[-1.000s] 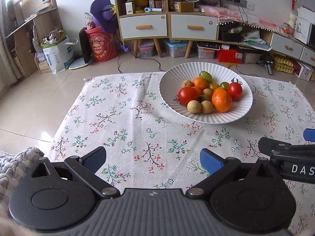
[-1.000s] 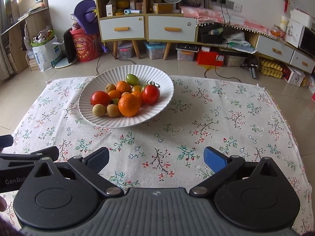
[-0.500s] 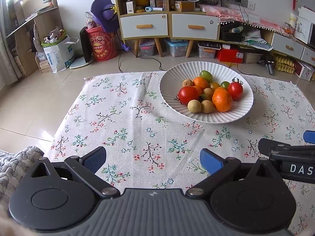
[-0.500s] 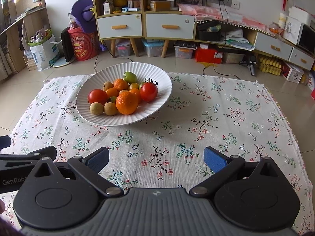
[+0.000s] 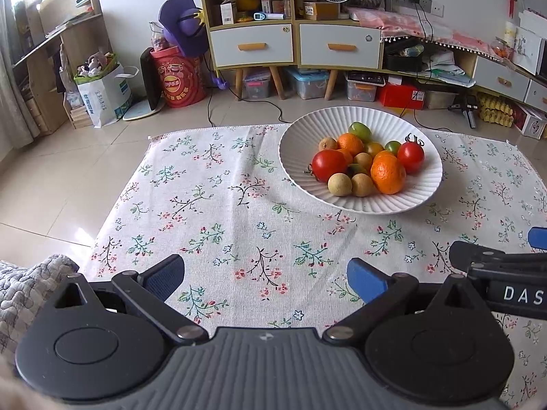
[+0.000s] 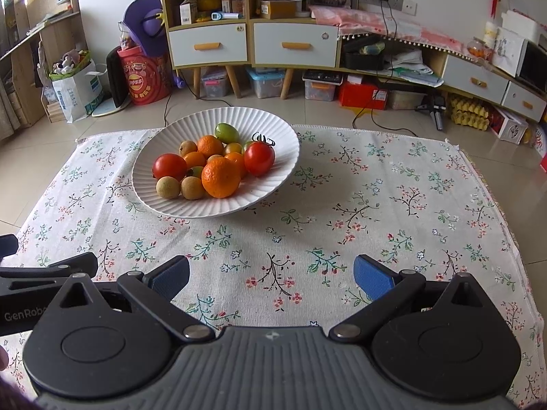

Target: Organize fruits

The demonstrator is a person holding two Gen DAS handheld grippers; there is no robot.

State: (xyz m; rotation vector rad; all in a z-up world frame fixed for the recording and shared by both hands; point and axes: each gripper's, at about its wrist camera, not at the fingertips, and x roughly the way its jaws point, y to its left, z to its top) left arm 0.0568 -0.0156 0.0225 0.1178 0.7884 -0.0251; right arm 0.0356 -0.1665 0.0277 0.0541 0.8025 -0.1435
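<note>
A white ribbed bowl (image 5: 297, 167) (image 6: 273, 184) stands on the flowered cloth (image 5: 218, 218) (image 6: 393, 205), heaped with fruit: a large orange (image 5: 388, 176) (image 6: 220, 177), two red tomatoes (image 5: 328, 165) (image 6: 259, 158), small tan round fruits (image 5: 340, 184) (image 6: 168, 187) and a green one (image 5: 359, 131) (image 6: 226, 132). My left gripper (image 5: 265, 278) is open over the cloth's near edge, well short of the bowl, with nothing between its blue pads. My right gripper (image 6: 271, 276) is also open and empty, near the front edge.
Part of the right gripper (image 5: 502, 273) shows at the left wrist view's right edge; the left gripper (image 6: 44, 280) shows at the right wrist view's left edge. A grey quilted fabric (image 5: 24, 287) lies at near left. Cabinets (image 5: 294, 44) and floor clutter stand beyond the cloth.
Both views have shifted slightly: the bowl sits a little lower and closer in the right wrist view. Both grippers stay open and empty.
</note>
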